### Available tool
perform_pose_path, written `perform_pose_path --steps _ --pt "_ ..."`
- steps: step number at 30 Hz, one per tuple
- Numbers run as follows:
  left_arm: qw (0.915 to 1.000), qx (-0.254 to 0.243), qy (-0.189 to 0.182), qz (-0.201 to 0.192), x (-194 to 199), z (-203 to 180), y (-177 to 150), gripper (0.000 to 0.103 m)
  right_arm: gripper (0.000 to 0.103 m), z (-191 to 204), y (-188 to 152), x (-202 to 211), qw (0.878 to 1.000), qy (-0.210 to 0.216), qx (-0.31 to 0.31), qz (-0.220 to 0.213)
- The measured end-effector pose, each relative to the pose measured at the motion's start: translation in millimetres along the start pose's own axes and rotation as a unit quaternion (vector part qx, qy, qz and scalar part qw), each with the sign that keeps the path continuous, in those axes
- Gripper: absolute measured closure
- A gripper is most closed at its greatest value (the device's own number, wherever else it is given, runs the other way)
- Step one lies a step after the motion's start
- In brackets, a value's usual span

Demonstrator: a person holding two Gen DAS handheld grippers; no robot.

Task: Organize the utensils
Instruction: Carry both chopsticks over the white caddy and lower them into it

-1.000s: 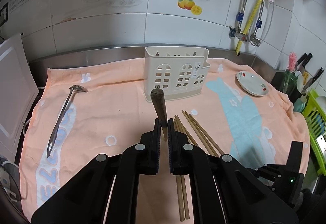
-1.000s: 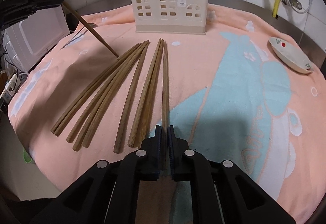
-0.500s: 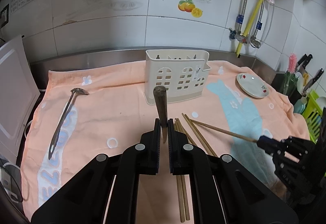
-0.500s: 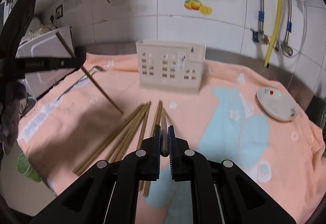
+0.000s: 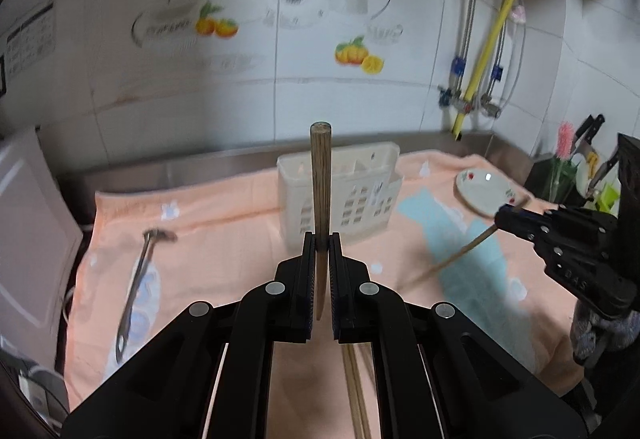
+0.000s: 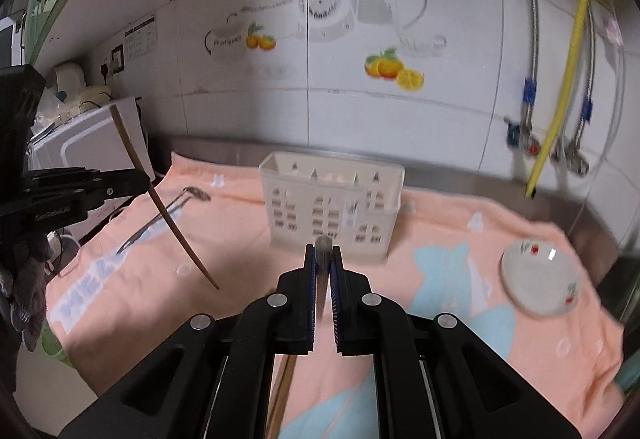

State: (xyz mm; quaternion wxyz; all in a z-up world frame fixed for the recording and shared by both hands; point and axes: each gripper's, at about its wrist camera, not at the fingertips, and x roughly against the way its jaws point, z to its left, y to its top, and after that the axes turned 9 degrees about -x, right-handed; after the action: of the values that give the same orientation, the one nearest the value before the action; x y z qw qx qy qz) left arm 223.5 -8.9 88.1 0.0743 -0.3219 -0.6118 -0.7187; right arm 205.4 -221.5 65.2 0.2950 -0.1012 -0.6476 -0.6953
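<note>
My left gripper (image 5: 321,241) is shut on a wooden chopstick (image 5: 321,175) that stands nearly upright in front of the cream utensil holder (image 5: 352,195). My right gripper (image 6: 323,253) is shut on another chopstick (image 6: 322,244), seen end-on, held above the cloth before the holder (image 6: 332,209). In the left wrist view the right gripper (image 5: 506,219) holds its chopstick (image 5: 460,251) slanting down. In the right wrist view the left gripper (image 6: 136,181) holds its chopstick (image 6: 160,203) at the left. More chopsticks (image 5: 354,391) lie on the cloth below the left gripper.
A metal ladle (image 5: 136,279) lies on the peach towel (image 5: 224,239) at the left. A small white dish (image 6: 540,277) sits at the right. A white appliance (image 6: 96,143) stands at the left edge. Pipes and a yellow hose (image 6: 560,79) run down the tiled wall.
Both grippers have risen and tilted up with their chopsticks. The right gripper lifted its chopstick off the cloth. The left chopstick now stands more upright.
</note>
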Motion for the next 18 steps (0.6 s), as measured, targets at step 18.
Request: perform_pose_path --steps 18 --pt "0.9929 -0.025 0.050 -0.105 -18 2 117 0.098 0.096 -28 154 -17 0.997 -0.013 -0.020 -0.079"
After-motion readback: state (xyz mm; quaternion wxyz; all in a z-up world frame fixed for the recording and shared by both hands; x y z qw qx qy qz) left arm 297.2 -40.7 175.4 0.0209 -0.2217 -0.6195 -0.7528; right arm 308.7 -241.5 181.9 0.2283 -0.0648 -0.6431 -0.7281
